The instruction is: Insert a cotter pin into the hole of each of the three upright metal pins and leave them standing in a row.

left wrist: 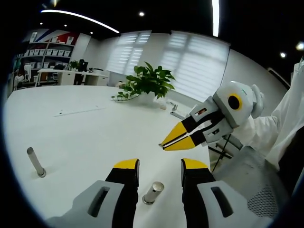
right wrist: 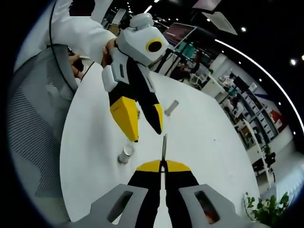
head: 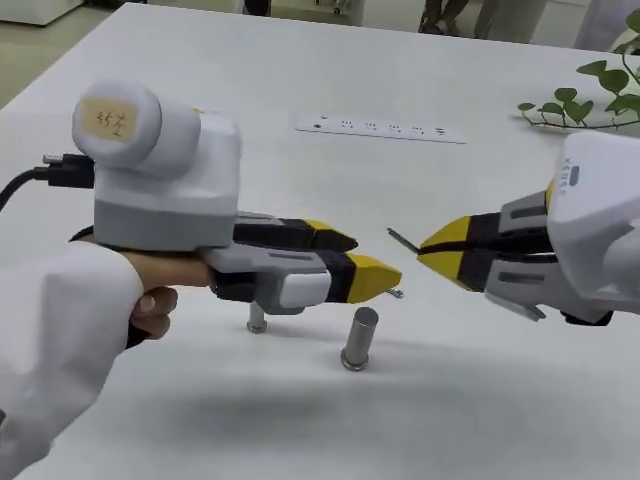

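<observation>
My right gripper (head: 432,250) (right wrist: 163,167) is shut on a thin cotter pin (head: 402,240) (right wrist: 164,145) that sticks out past its yellow tips, pointing at my left gripper. My left gripper (head: 365,258) (left wrist: 160,166) hangs open over the white table with nothing between its jaws. One short metal pin (head: 358,340) (left wrist: 153,192) (right wrist: 126,154) stands just below its tips. A second metal pin (head: 257,318) (left wrist: 35,161) stands further left, half hidden under the left gripper in the head view. In the right gripper view another metal pin (right wrist: 171,107) stands beyond the left gripper (right wrist: 137,118).
A white power strip (head: 380,127) (left wrist: 78,111) lies further back on the table (head: 200,420). A leafy plant (head: 600,95) (left wrist: 145,83) stands at the far right edge. A person's sleeve (head: 50,340) holds the left gripper.
</observation>
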`<act>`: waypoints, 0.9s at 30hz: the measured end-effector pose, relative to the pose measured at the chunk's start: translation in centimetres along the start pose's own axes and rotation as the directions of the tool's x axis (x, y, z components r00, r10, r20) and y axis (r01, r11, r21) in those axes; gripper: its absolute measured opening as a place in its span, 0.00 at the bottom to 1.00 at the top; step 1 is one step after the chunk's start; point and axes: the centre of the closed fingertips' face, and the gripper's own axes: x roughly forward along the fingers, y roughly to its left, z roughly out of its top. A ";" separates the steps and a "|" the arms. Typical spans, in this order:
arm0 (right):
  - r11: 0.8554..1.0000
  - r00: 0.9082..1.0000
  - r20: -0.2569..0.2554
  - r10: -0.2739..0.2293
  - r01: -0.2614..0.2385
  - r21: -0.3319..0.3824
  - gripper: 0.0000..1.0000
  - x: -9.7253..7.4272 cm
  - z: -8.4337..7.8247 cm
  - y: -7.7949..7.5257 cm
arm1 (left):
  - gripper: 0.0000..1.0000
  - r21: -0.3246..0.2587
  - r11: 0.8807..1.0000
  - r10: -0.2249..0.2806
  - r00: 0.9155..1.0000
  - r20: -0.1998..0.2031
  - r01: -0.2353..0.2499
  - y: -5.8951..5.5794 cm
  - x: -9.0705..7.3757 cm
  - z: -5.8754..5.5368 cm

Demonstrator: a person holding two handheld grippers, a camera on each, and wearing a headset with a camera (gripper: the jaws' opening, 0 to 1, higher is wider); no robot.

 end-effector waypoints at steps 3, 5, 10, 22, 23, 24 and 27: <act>1.000 1.000 -0.006 -0.005 0.005 -0.017 0.00 -0.1 0.1 0.2 | 0.29 -0.011 1.000 -0.005 1.000 0.003 0.005 -0.1 0.2 0.1; 1.000 1.000 -0.008 -0.011 0.011 -0.027 0.00 -0.1 0.2 0.2 | 0.27 -0.010 1.000 -0.007 1.000 0.003 0.007 -0.1 0.2 0.2; 0.998 1.000 -0.014 -0.024 0.023 -0.056 0.00 -0.3 0.4 0.5 | 0.24 -0.012 1.000 -0.015 1.000 0.015 0.015 -0.3 0.4 0.6; 0.995 0.999 -0.016 -0.036 0.034 -0.096 0.00 -0.3 1.1 0.8 | 0.13 -0.026 0.999 -0.043 0.999 0.014 0.044 -0.9 0.9 0.9; 0.994 0.999 -0.016 -0.037 0.036 -0.099 0.00 -0.3 1.1 0.8 | 0.12 -0.025 0.999 -0.045 0.999 0.014 0.046 -1.0 0.9 0.9; 0.994 0.999 -0.017 -0.038 0.036 -0.101 0.00 -0.3 1.1 0.9 | 0.09 -0.024 0.998 -0.051 0.999 0.012 0.051 -1.1 0.9 0.9; 0.994 0.999 -0.017 -0.039 0.037 -0.100 0.00 -0.3 1.1 0.9 | 0.08 -0.010 0.999 -0.053 0.999 -0.009 0.053 -1.2 1.1 0.6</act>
